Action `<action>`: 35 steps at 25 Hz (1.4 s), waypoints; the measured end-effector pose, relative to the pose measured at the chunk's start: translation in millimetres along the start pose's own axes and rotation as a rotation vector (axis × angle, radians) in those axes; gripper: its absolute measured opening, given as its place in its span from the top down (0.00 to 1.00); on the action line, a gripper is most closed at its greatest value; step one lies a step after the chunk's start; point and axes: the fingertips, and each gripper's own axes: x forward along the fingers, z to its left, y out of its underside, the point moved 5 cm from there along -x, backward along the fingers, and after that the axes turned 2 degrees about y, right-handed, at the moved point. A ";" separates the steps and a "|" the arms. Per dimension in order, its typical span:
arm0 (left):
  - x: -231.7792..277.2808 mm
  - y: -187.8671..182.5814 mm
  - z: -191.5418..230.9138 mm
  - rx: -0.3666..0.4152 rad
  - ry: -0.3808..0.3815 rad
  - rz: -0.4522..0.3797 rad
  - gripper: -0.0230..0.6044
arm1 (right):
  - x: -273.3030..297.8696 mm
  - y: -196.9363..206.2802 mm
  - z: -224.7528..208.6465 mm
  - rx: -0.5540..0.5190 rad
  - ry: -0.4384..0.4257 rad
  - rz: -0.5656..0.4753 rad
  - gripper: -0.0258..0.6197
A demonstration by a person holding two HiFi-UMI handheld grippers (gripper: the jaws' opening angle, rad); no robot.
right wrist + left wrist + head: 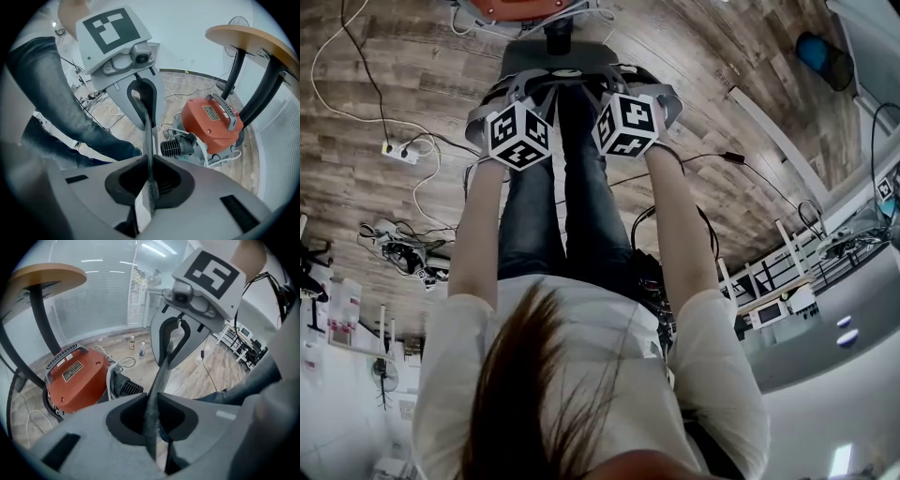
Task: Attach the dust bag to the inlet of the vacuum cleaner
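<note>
Well, I see left tongs (151, 399) and right tongs (150, 158) each clenched on the dust bag's (162, 363) thin grey edge. The orange vacuum cleaner (211, 124) stands on the floor (117, 345) farther off, cut off at the head view's top; its inlet I cannot make out.

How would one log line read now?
left gripper: shut on flat grey dust bag | right gripper: same bag | orange vacuum cleaner: on floor
</note>
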 end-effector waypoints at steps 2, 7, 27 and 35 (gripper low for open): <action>4.9 3.1 3.3 -0.008 -0.005 0.019 0.87 | 7.3 1.4 -2.3 0.017 -0.009 -0.005 0.91; 11.9 9.2 3.6 -0.031 0.023 0.018 0.87 | 15.4 4.2 -1.6 0.054 -0.050 -0.004 0.91; -69.3 -87.6 -86.3 0.141 0.216 -0.218 0.89 | -146.2 22.8 40.1 0.143 -0.155 -0.049 0.91; -39.2 -23.4 -39.9 0.045 0.028 -0.064 0.89 | -51.1 6.5 20.0 0.133 -0.064 -0.119 0.90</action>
